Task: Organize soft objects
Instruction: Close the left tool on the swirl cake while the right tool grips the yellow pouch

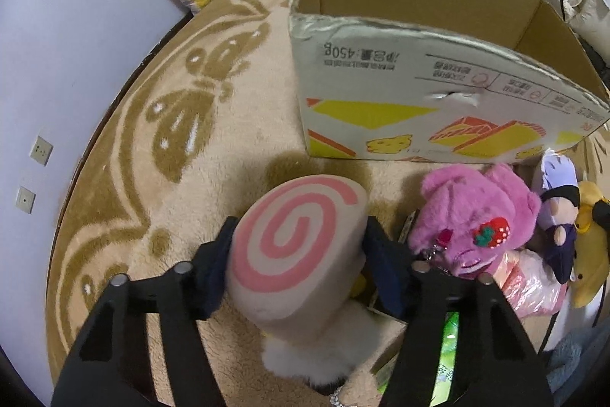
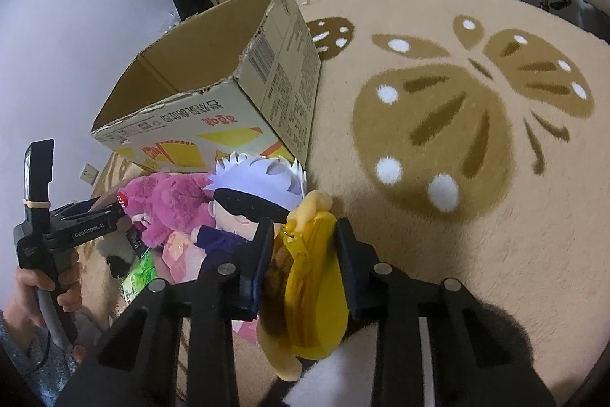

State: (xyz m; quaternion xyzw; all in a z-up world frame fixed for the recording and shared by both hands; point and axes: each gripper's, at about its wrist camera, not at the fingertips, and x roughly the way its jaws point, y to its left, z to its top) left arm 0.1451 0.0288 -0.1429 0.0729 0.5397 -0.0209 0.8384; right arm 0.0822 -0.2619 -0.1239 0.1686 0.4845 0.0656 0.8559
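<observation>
Left wrist — plush spiral-roll cushion (image 1: pixel 293 246)

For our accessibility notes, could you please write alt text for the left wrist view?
The left gripper squeezes a pink-and-cream swirl roll plush between its pads above a beige patterned rug. An open cardboard box stands just beyond, with a pink bear plush beside other soft toys to the right.
</observation>
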